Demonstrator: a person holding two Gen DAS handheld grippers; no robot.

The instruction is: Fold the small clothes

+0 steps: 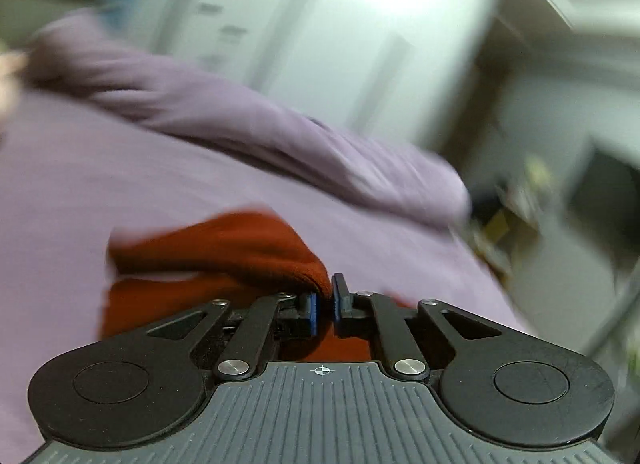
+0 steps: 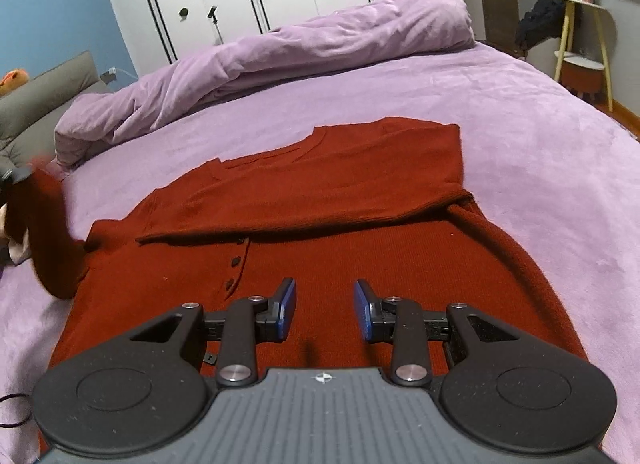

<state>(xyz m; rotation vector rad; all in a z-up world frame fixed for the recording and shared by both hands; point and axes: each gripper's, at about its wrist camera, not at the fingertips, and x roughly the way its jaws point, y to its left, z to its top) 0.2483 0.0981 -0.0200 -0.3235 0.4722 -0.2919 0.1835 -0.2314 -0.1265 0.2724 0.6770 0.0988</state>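
We count one red sweater (image 2: 320,264) on one bed (image 2: 540,152); three dark buttons (image 2: 235,262) show on its front. One rolled lilac duvet (image 2: 280,52). One side table (image 2: 580,24). Two grippers, left (image 1: 325,298) and right (image 2: 325,304).

Lilac bed (image 2: 520,112): red sweater (image 2: 360,256), duvet (image 2: 280,52).
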